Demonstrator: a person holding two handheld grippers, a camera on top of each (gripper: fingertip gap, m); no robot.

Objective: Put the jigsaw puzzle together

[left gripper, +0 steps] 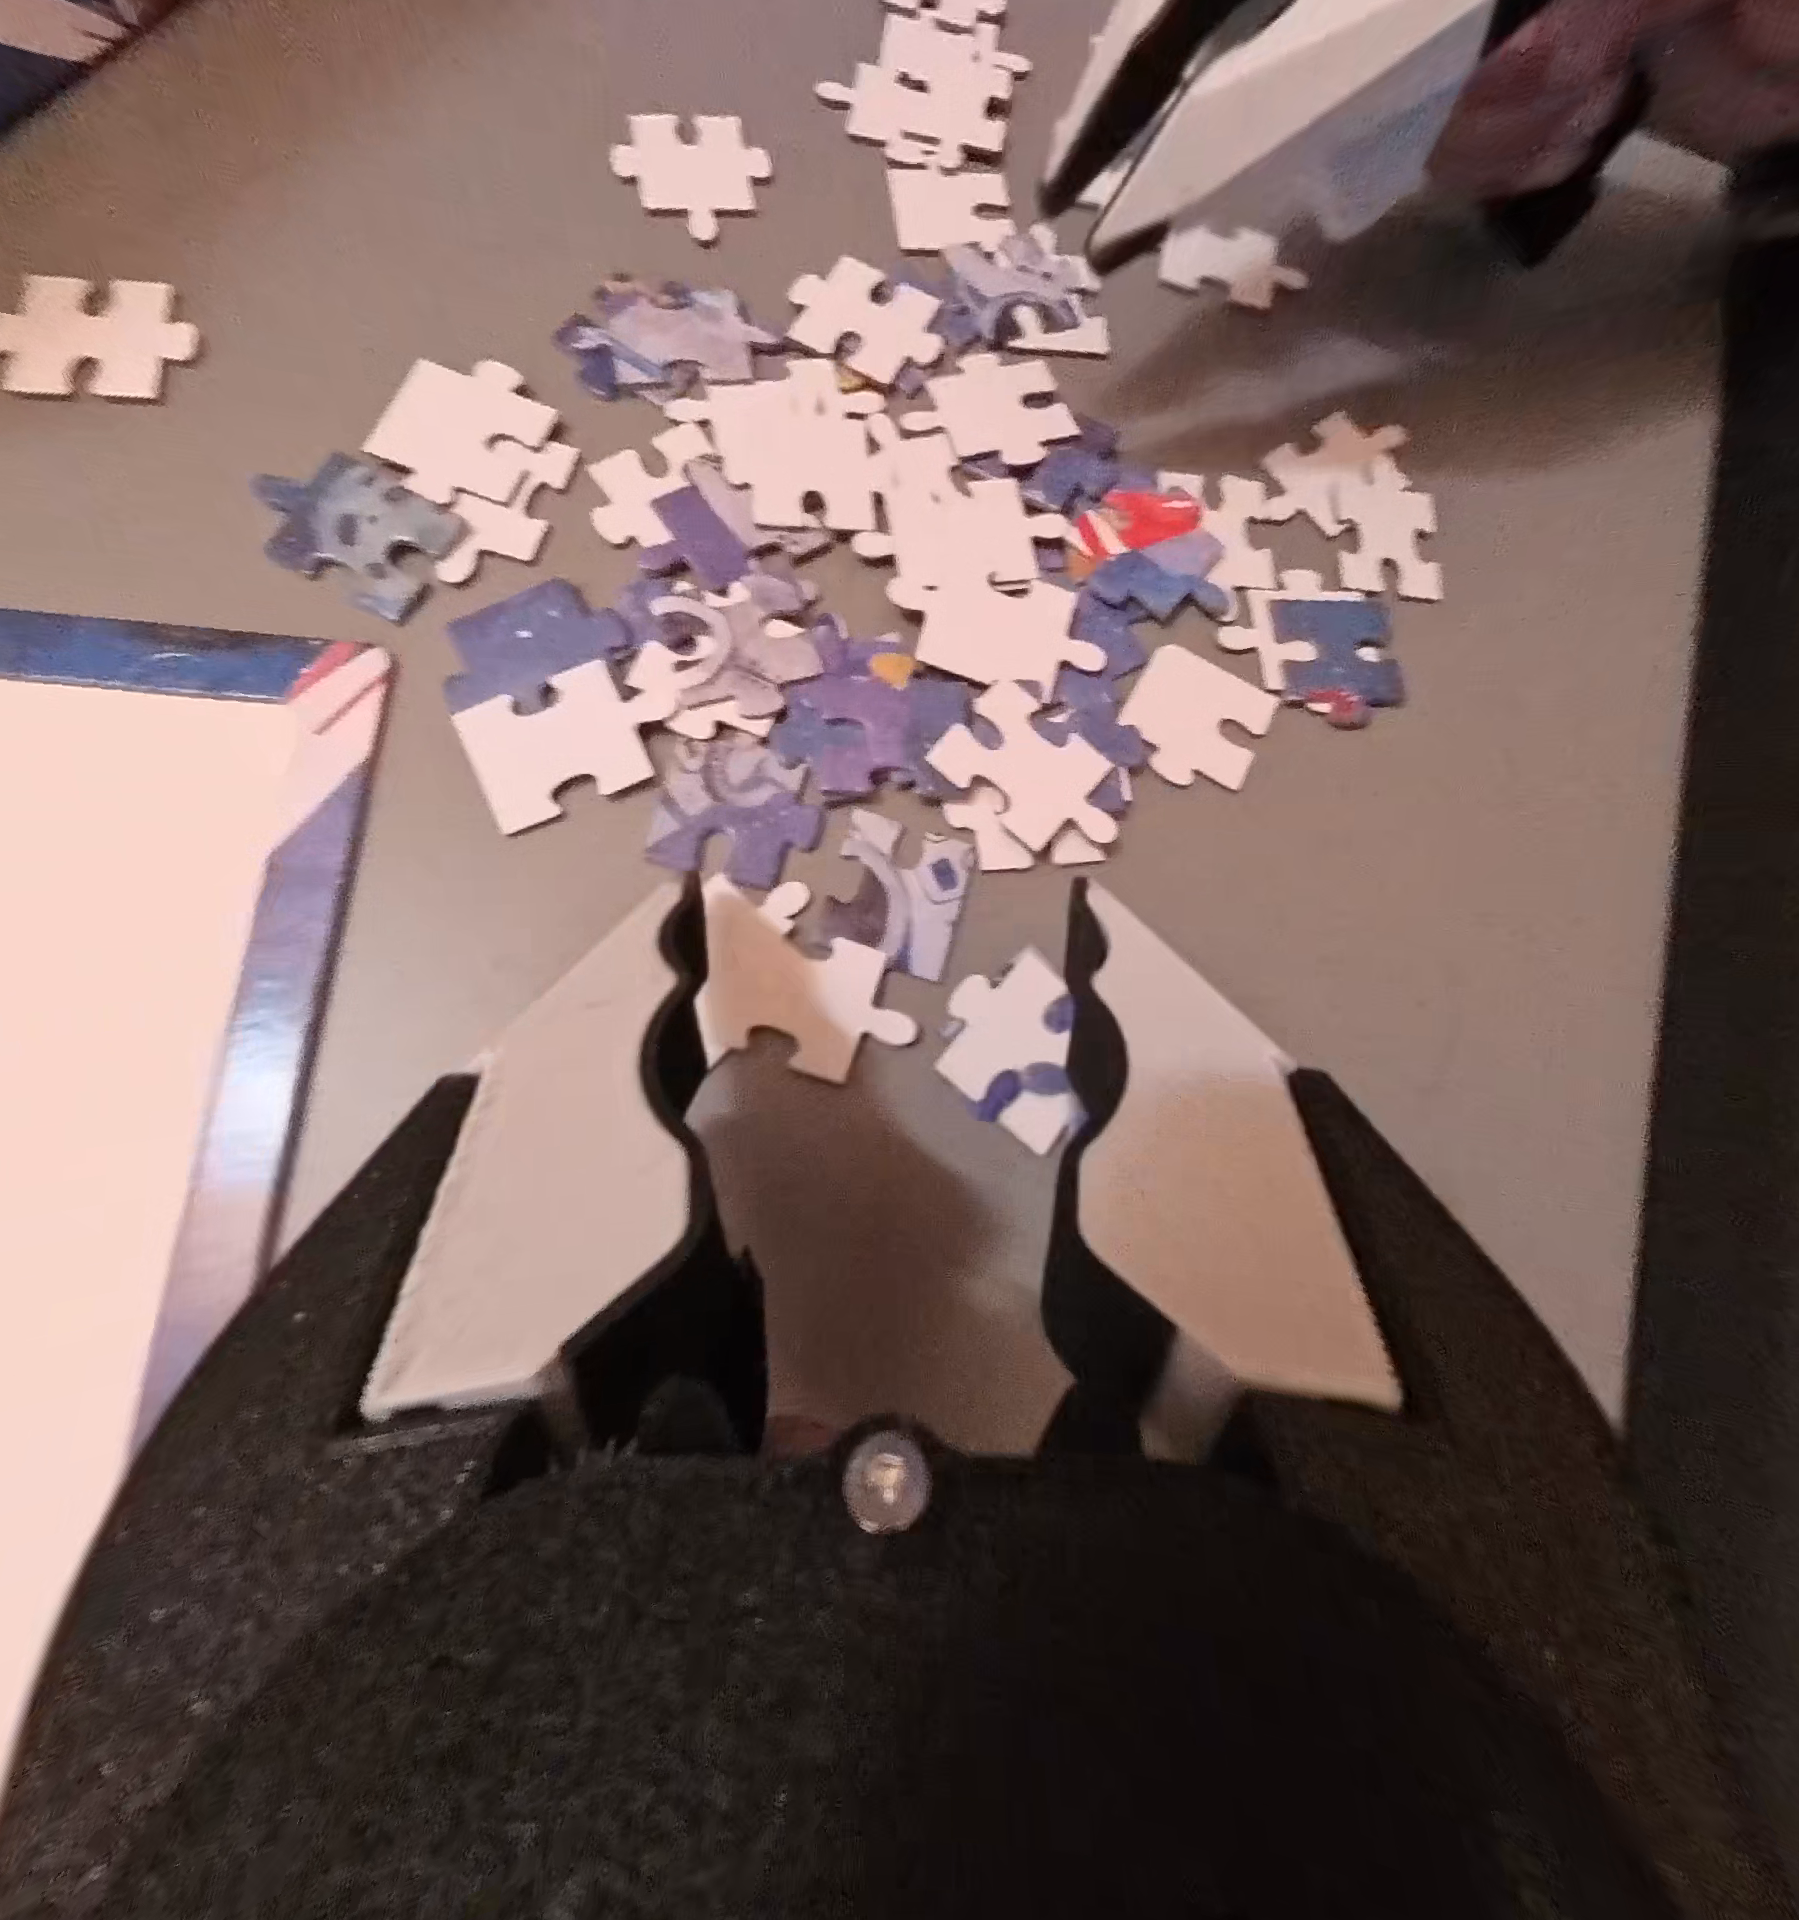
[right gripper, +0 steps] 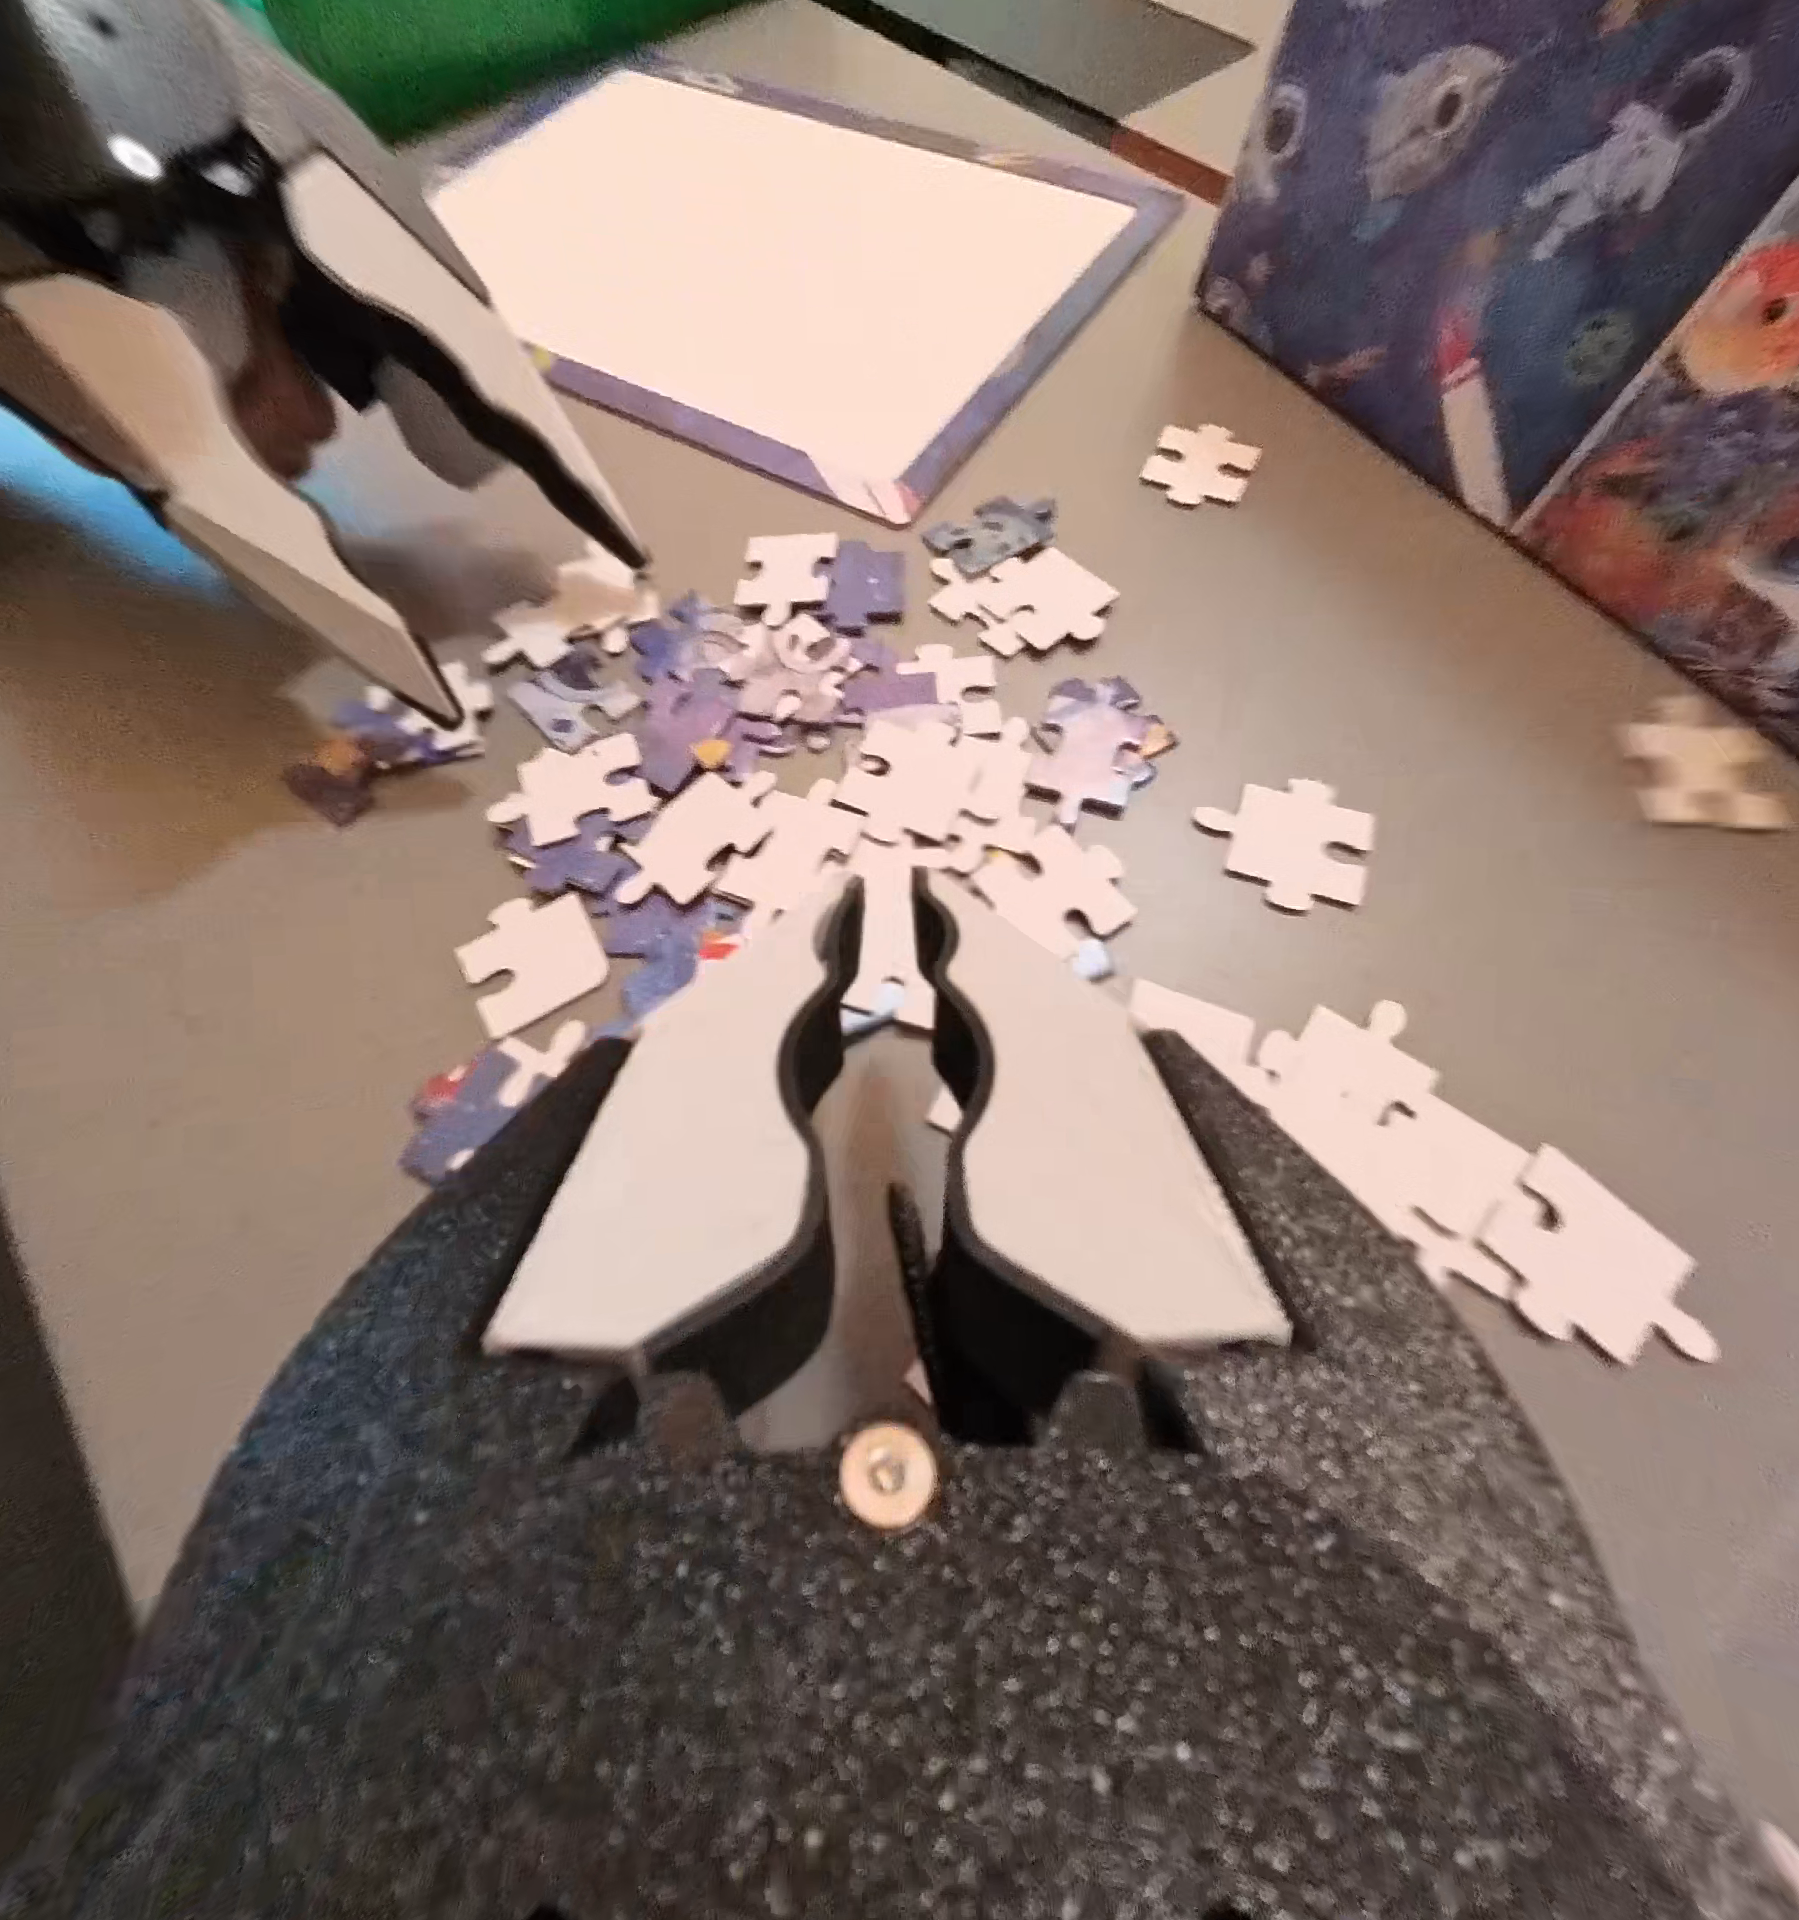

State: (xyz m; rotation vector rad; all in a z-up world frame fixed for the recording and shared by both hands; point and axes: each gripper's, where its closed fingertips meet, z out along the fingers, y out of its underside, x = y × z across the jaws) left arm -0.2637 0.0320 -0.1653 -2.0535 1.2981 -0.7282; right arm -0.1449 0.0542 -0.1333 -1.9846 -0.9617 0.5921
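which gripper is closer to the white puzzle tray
Left. The left gripper hangs open right beside the white puzzle tray, while the right gripper sits across the pile of pieces from it, nearly closed.

A messy pile of jigsaw pieces is spread over the grey table, lots of them flipped white side up, the rest showing blue and purple print with one red bit. The left gripper is seen with its jaws wide apart at the pile's near edge, and one white piece is lying right against the inner side of its left finger. A white board with a blue border is parked on the left. The right gripper is caught at top right, pretty blurred, so its jaws can't be made out.
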